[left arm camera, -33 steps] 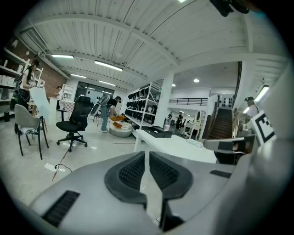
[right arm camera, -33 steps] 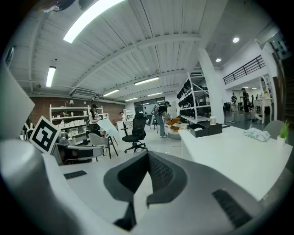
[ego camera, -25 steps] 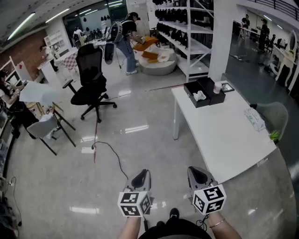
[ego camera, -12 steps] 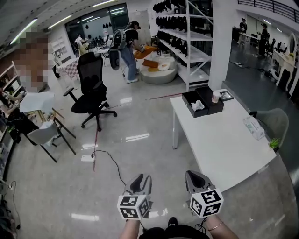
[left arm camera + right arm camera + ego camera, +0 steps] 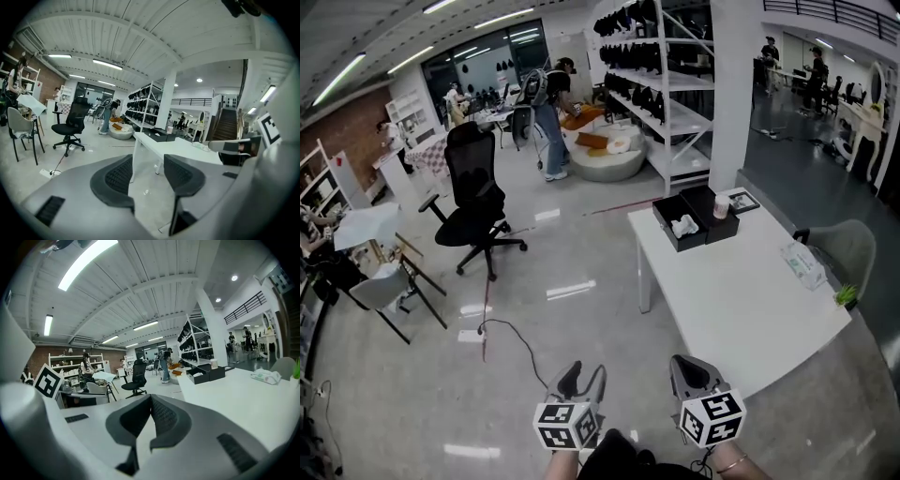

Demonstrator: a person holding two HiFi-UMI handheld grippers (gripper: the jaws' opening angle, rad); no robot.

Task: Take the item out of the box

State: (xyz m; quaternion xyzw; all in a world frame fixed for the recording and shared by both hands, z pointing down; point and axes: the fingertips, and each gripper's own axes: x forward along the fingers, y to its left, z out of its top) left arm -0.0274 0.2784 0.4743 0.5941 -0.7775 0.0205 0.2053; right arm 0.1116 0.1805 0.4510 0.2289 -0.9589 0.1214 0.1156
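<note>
White item [image 5: 684, 225] in box [image 5: 674, 240], well apart from opening, empty left claw [image 5: 584, 373]

Black box [image 5: 689, 242] sits open at the far end of the white table [image 5: 741, 291], a crumpled white item [image 5: 684, 225] lying inside.

One table [image 5: 741, 291], one box [image 5: 673, 240], one office chair [image 5: 475, 202].

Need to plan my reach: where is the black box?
Head view: the black box sits at the far end of the white table, right of centre, beside a white cup.
</note>
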